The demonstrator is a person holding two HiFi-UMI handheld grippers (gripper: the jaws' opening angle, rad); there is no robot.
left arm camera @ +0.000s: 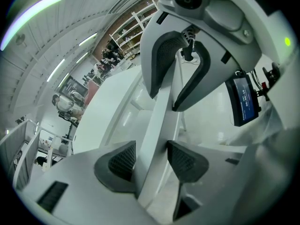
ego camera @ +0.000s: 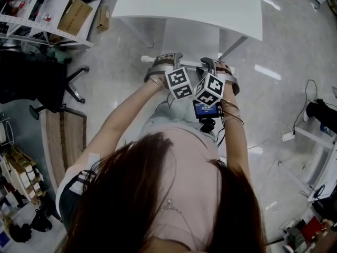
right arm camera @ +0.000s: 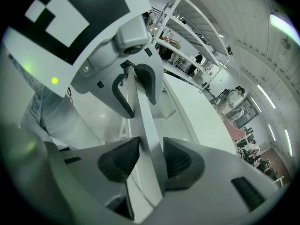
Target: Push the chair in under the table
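I've got the left tongs clenched on the top rail of the white chair, its pads pressed against both faces of the slat. The right tongs are clamped on the same rail, just beside the left pair. The chair back stands between the person and the near edge of the white counter. A black office chair sits well apart to the left

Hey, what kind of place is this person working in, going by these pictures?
Most likely a lab or workshop, not a home: open metal shelving with cardboard boxes, a black office chair, a plain white table, and cables trailing over a polished floor.
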